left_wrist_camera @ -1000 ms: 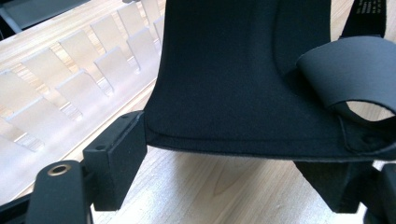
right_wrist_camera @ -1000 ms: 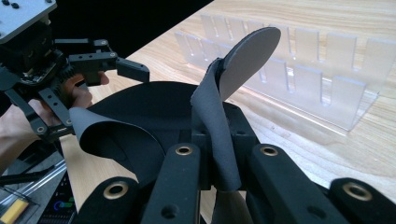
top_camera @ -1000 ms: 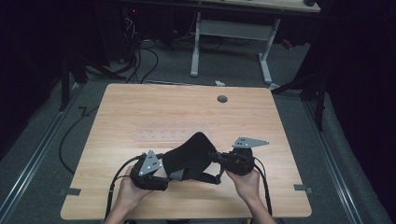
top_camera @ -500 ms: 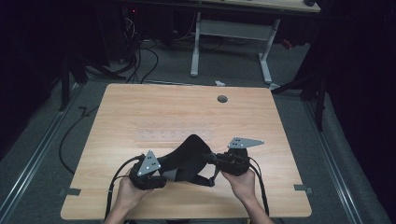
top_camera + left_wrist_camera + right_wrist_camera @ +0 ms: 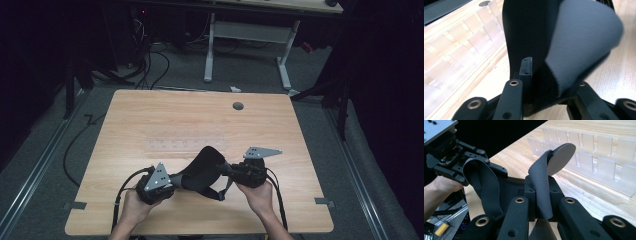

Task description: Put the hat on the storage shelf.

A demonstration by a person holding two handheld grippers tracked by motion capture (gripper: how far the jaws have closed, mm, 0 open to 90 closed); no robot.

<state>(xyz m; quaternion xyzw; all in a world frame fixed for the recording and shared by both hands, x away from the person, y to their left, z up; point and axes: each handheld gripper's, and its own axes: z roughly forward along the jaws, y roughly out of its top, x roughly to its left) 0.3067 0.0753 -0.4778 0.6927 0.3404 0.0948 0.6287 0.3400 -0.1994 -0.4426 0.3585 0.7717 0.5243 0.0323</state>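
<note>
Fingers (image 5: 531, 195) clamped on black strap (image 5: 540, 185)

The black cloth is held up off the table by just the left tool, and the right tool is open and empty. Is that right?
Not quite. The right tool isn't open and empty: the right gripper view shows it shut on a folded edge of the black cloth. The left tool grips the other end, so both tools hold the cloth up off the table.

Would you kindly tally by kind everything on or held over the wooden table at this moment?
Hand-held grippers: 2, left gripper and right gripper
Black padded fabric piece with straps: 1, the fabric piece, clamped between both
Clear slotted rack: 1, the rack, lying on the table
Total: 4
</note>
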